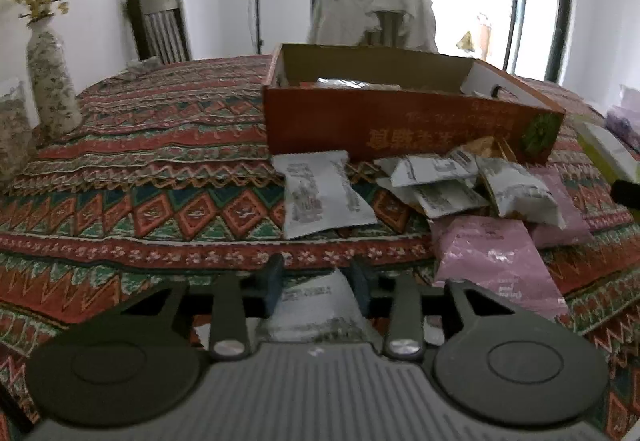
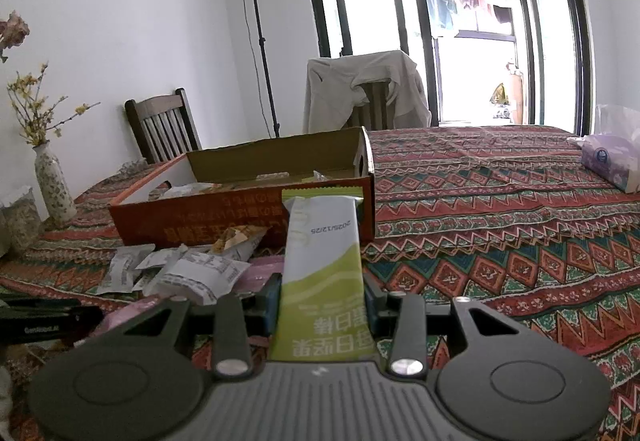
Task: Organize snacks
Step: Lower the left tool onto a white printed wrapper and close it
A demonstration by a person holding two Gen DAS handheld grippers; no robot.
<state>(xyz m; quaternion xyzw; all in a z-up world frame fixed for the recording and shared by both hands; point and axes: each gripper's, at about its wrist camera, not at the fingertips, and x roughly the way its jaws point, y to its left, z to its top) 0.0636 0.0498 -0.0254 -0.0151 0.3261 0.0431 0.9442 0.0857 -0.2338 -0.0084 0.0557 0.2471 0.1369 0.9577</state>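
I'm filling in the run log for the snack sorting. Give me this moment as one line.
left gripper: shut on white packet | right gripper: shut on green-white bar | orange box: open, partly filled | loose packets: beside box

Cardboard box (image 1: 400,129): one, open-topped, some packets inside, number unclear. White snack packets (image 1: 320,197) loose on desk: about five, pile overlaps, exact count uncertain. Pink packets (image 1: 488,257): two. Green-and-white snack bar (image 2: 320,265): one. White packet (image 1: 312,301) apart from pile: one. Wooden chairs (image 2: 160,125): two, one draped with a garment. Flower vase (image 1: 50,81): one. Tissue pack (image 2: 612,161): one. Lamp stand (image 2: 256,21): one.
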